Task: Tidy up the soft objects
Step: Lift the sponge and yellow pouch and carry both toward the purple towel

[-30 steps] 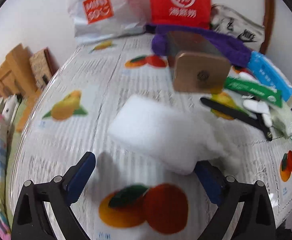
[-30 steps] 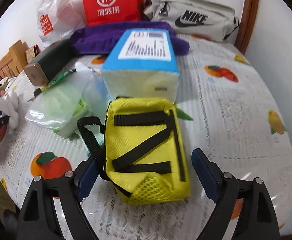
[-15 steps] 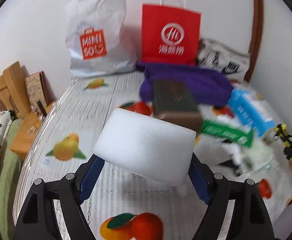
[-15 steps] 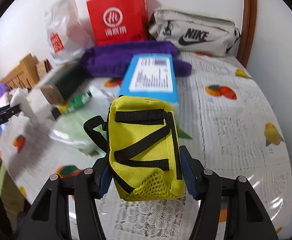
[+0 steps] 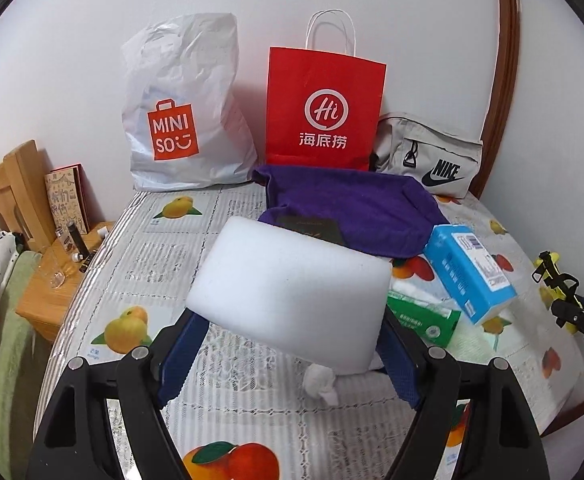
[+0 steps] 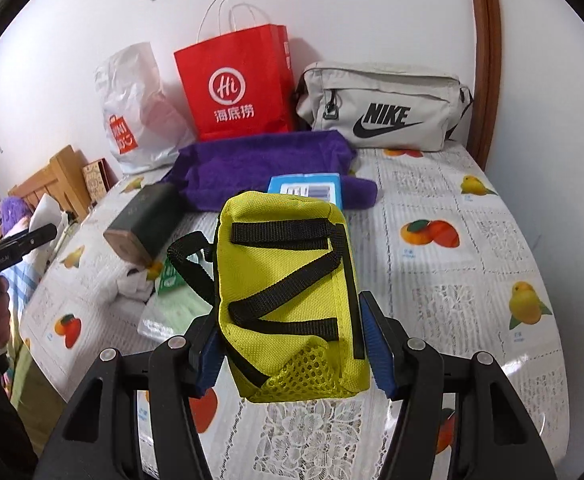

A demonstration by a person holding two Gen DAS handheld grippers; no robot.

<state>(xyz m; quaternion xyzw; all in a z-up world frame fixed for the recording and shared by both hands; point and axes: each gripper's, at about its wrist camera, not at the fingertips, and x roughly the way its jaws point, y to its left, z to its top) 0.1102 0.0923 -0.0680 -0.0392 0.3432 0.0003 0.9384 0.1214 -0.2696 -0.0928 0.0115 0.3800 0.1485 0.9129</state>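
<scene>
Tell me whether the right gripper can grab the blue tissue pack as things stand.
Probably not yet. The right gripper is shut on the yellow pouch, so its jaws are full. The blue tissue pack lies just behind the pouch with nothing on top; the pouch would have to be set down first.

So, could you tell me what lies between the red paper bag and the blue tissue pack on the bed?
In the left wrist view, a purple plush cloth lies between the red paper bag and the blue tissue pack.

Tablecloth [image 6: 472, 280] right side bare; purple towel [image 6: 259, 164], bags crowd back wall.
</scene>
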